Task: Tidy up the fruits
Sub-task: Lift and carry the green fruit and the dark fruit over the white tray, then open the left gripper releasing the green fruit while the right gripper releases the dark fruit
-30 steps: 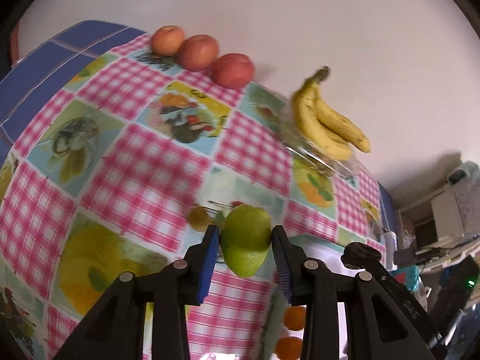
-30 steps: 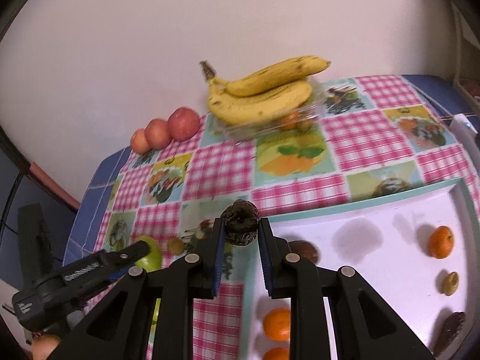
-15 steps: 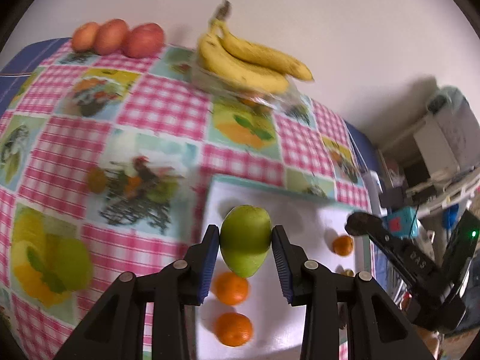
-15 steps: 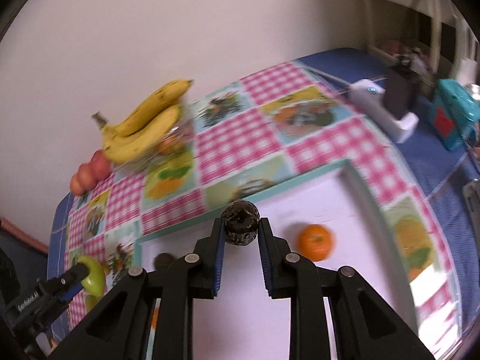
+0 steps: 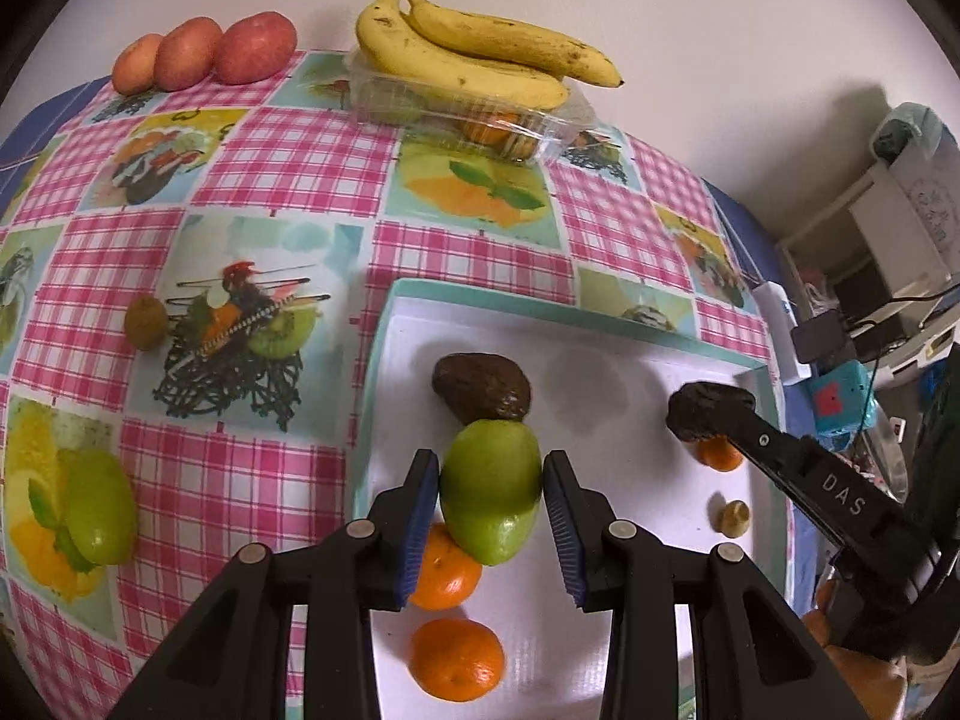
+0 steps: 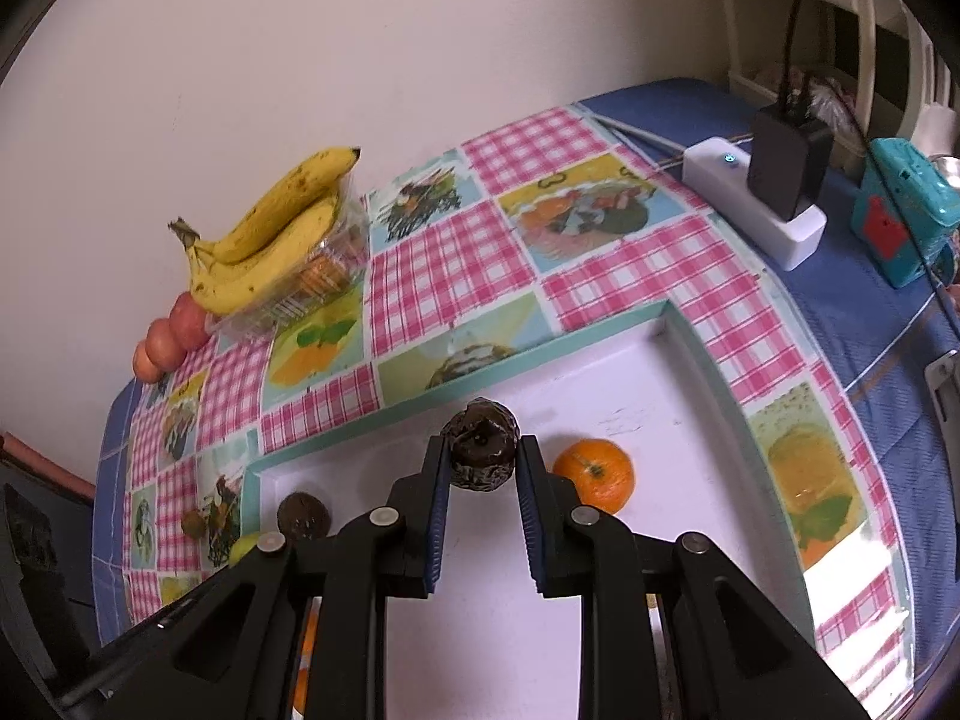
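Observation:
My left gripper [image 5: 491, 489] is shut on a green fruit [image 5: 491, 480] and holds it above the left part of the white tray [image 5: 606, 324]. Under it lie a dark avocado [image 5: 480, 384] and two oranges [image 5: 447, 573]. My right gripper [image 6: 483, 465] is shut on a dark wrinkled fruit [image 6: 480, 438] over the tray's middle [image 6: 690, 480], beside an orange [image 6: 594, 474]. The right gripper also shows in the left wrist view [image 5: 711, 411], over the tray's right side.
Bananas [image 5: 480, 60] lie on a clear box at the back, three reddish fruits [image 5: 204, 51] at the back left. A small brown fruit [image 5: 146, 321] sits on the checked cloth. A white power strip [image 6: 756, 204] and a teal box [image 6: 906, 204] stand at the right.
Both grippers have swung from the checked cloth to over the white tray, each still holding its fruit. The right one now sits beside the orange.

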`<action>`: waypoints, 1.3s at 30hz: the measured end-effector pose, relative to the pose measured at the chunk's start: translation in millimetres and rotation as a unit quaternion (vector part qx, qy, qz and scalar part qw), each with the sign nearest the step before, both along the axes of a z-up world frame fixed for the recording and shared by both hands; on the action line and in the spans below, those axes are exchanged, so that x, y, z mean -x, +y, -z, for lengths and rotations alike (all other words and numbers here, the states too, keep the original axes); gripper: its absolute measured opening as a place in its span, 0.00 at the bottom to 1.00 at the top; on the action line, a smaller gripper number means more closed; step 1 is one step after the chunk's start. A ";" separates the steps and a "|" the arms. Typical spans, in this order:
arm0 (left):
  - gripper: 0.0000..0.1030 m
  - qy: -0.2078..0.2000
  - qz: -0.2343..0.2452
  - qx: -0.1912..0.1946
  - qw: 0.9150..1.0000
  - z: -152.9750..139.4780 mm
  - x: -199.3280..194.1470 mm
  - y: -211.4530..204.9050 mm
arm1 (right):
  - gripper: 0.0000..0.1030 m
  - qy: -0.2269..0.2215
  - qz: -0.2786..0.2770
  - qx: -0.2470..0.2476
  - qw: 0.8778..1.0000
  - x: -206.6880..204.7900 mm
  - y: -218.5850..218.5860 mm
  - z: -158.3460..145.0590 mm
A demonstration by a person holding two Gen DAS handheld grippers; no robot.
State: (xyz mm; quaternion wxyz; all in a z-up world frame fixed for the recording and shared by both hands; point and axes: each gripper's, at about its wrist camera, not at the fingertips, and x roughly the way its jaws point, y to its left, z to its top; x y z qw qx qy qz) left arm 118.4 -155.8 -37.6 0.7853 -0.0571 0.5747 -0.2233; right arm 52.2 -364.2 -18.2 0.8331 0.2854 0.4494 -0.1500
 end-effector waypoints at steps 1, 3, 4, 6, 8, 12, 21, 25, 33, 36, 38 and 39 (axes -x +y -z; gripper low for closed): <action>0.37 0.002 -0.003 -0.001 1.000 2.5 -1.1 1.1 | 0.22 0.004 -0.001 -0.001 1.000 -0.4 1.0 2.4; 0.36 0.006 -0.008 0.002 1.000 6.1 -3.6 4.8 | 0.22 0.012 -0.002 0.000 1.000 -1.0 2.0 7.3; 0.36 0.008 -0.010 0.003 1.000 7.4 -4.5 5.7 | 0.22 0.016 -0.002 0.000 1.000 -1.2 2.1 9.8; 0.36 0.008 -0.013 0.003 1.000 7.5 -5.6 7.5 | 0.22 0.022 0.000 -0.002 1.000 -0.9 1.7 13.8; 0.37 0.007 -0.013 0.002 1.000 7.0 -6.2 7.9 | 0.22 0.020 0.002 -0.006 1.000 0.1 0.8 14.8; 0.36 0.010 -0.014 0.005 1.000 4.8 -6.2 9.3 | 0.22 0.021 0.005 -0.006 1.000 0.6 0.3 14.4; 0.44 -0.003 -0.022 0.005 1.000 -13.0 -8.5 15.6 | 0.23 0.040 -0.001 0.005 0.999 -1.0 2.6 11.6; 0.50 -0.010 -0.031 0.006 0.999 -23.8 -11.1 22.7 | 0.40 0.047 -0.007 0.017 0.999 -1.2 5.0 5.7; 0.81 -0.034 -0.077 -0.031 0.996 -37.5 -19.1 48.7 | 0.59 0.046 -0.025 0.039 0.998 -3.9 14.6 -9.2; 0.90 -0.039 -0.107 -0.054 0.992 -37.4 -22.1 64.4 | 0.63 0.044 -0.032 0.042 0.998 -4.8 19.2 -13.8; 1.00 -0.045 -0.124 -0.065 0.989 -37.8 -23.1 73.7 | 0.65 0.042 -0.037 0.044 0.997 -5.1 23.2 -16.8; 1.00 -0.052 -0.135 -0.072 0.987 -38.7 -22.7 79.6 | 0.65 0.041 -0.040 0.046 0.997 -4.9 25.5 -18.2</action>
